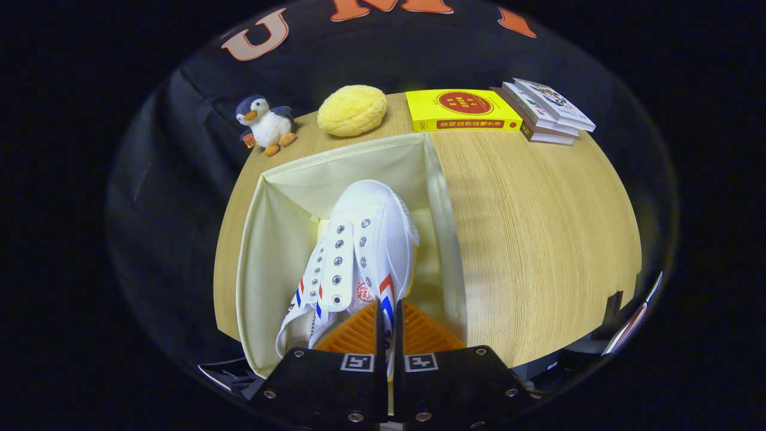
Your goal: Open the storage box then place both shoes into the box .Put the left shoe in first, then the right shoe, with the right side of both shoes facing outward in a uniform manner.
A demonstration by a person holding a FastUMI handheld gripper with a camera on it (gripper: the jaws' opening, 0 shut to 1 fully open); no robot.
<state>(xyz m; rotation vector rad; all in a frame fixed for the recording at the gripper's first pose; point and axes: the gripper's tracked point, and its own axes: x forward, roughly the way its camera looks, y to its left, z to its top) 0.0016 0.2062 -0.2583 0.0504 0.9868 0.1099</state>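
An open cream fabric storage box (272, 239) stands on the wooden table (538, 239). Two white canvas shoes with red and blue side stripes are in it. One shoe (308, 299) lies low inside, towards the box's left wall. The other shoe (377, 239) is above it, toe pointing away from me, its side wall pinched between my fingers. My gripper (389, 317) is shut on that upper shoe's side near the heel, hovering over the box's near end. The box's floor under the shoes is mostly hidden.
Along the table's far edge sit a toy penguin (263, 123), a yellow bun-shaped plush (352, 109), a yellow book (461, 109) and a stack of thin books (547, 111). Bare wooden tabletop stretches to the right of the box.
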